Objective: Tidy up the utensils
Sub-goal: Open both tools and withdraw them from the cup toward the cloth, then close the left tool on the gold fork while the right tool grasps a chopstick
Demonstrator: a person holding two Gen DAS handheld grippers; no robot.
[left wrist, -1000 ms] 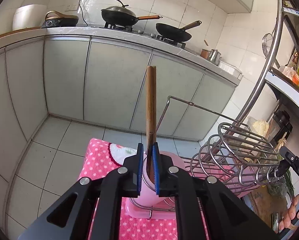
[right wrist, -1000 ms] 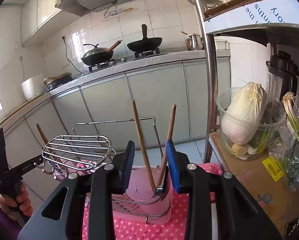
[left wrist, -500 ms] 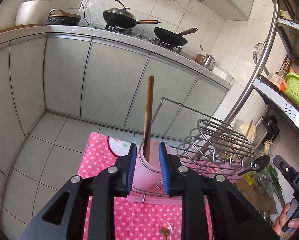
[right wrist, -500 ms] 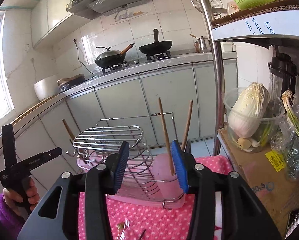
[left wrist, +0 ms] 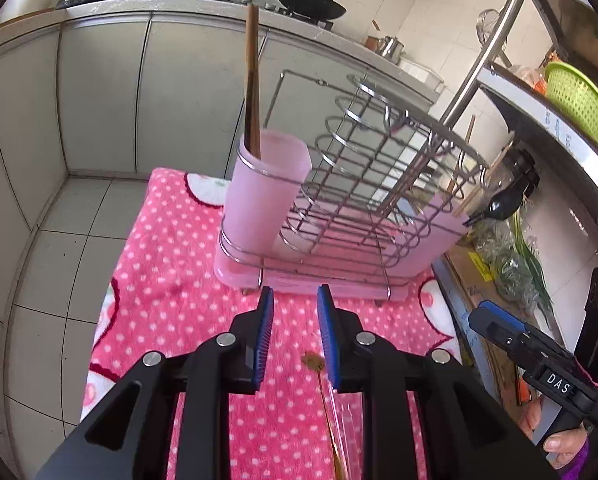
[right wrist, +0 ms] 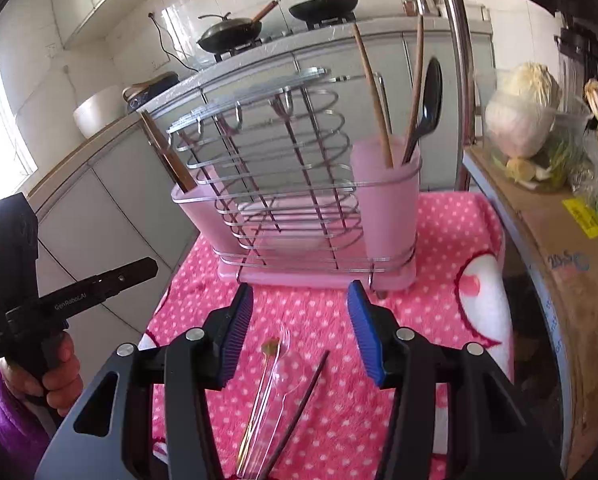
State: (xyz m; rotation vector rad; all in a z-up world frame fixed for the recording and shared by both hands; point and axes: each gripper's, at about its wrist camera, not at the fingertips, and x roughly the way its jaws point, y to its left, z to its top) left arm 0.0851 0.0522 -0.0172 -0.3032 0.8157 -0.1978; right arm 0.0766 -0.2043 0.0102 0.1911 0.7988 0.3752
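A wire rack on a pink tray stands on the pink dotted cloth. Its left pink cup holds dark wooden chopsticks. Its right pink cup holds two lighter chopsticks and a black spoon. My left gripper hangs open and empty in front of the rack, above a small gold spoon. My right gripper is open and empty too. Under it lie the gold spoon, a clear plastic spoon and a dark chopstick.
A cardboard box with a cabbage and greens stands right of the table. A steel shelf pole rises behind it. A green basket sits on the shelf. Tiled floor drops off to the left.
Both grippers opened, left their chopsticks standing in the pink cups, and drew back and down toward the cloth. The loose utensils on the cloth have come into view.
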